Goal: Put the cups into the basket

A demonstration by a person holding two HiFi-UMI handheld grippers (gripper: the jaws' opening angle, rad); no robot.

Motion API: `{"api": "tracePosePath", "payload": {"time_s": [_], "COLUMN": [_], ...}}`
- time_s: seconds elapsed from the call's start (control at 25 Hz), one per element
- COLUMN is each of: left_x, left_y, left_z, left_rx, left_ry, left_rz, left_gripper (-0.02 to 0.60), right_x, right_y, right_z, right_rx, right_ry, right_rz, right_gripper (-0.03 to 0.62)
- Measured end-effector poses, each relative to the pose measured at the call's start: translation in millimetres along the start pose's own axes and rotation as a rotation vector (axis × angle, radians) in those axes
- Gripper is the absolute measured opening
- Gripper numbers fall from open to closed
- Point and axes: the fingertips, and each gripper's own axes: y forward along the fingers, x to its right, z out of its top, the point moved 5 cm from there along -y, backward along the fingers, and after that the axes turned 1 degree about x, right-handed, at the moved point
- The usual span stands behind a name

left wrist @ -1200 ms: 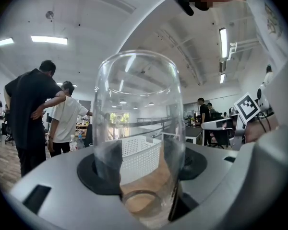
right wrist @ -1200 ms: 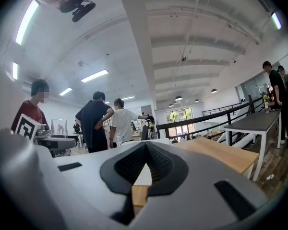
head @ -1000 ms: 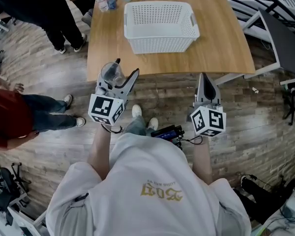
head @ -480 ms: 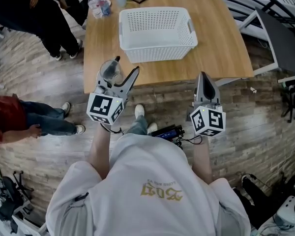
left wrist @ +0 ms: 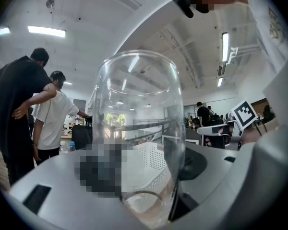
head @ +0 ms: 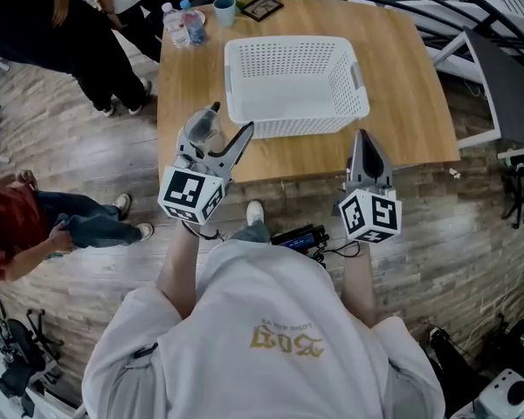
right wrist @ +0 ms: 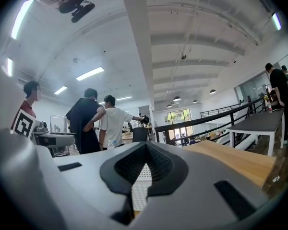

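Observation:
My left gripper (head: pixel 220 125) is shut on a clear glass cup (head: pixel 199 130) and holds it upright over the near edge of the wooden table (head: pixel 402 85). The glass cup (left wrist: pixel 139 128) fills the left gripper view, standing between the jaws of the left gripper (left wrist: pixel 144 195). A white perforated basket (head: pixel 297 127) stands on the table just beyond the cup, a little to its right. My right gripper (head: pixel 367 147) is shut with nothing in it, near the table's front edge right of the basket. In its own view the right gripper (right wrist: pixel 144 176) has its jaws pressed together.
A teal cup (head: pixel 224 10), water bottles (head: pixel 179 23) and a small picture frame (head: pixel 262 9) stand at the table's far left corner. People stand on the floor to the left (head: pixel 70 33). A dark bench (head: pixel 498 68) lies to the right.
Both grippers have moved forward towards the table, from over the floor to above its near edge. The cup stays in the left gripper. The right gripper stays shut.

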Motion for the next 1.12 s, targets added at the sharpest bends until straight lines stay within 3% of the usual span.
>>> {"api": "tracePosePath", "payload": {"time_s": [0.72,1.12], "left_x": [-40,-31], "left_y": [54,95], "left_z": [3,9], "left_rx": [0.008,0.008], "left_ry": [-0.020,-0.020], "left_rz": [-0.089,-0.060], "left_gripper": [0.295,0.295], "right_x": [-6,26], "right_y": [55,88], "right_z": [2,7], "right_rx": [-0.016,-0.025], "right_ry": [-0.015,-0.004], "right_rz": [-0.034,0.030], "right_gripper": [0.008,0.008]}}
